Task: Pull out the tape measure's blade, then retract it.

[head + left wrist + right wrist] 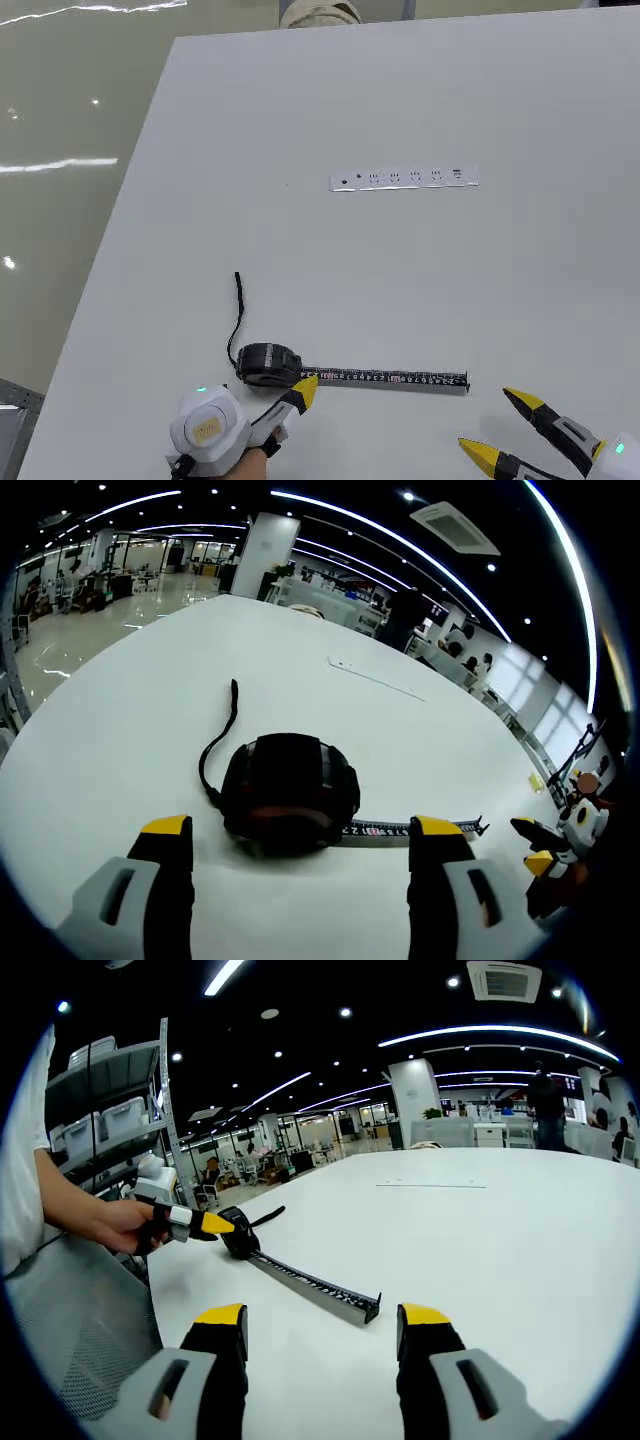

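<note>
Glossy pale-green floor (70, 100) ran off to the left of the big white desk (450, 90), and on my feeds the hall beyond it stretched away under long strip lights (430, 1035). A flat white power strip (405, 178) lay out near the middle of the desk, well apart from everything else.

Close to the near edge sat the black tape measure (268, 364), resting on the desk. Its blade (390, 378) was drawn out and lay flat on the surface, running off to the right in the head view.

My left tool (300, 830) was spread wide and gripped nothing. In its own view the two yellow-tipped jaws stood on either side of the tape measure, which sat just ahead of them. In the head view one yellow tip lay over the blade right where it left the tape measure; I could not tell whether it touched. A hand (125, 1225) held that tool at the desk's edge in the right gripper view.

My right tool (490, 420) was also open and empty, near the blade's free end but apart from it.

A thin black strap (238, 310) trailed from the tape measure away across the desk. The small end hook (465, 381) capped the blade's tip.
</note>
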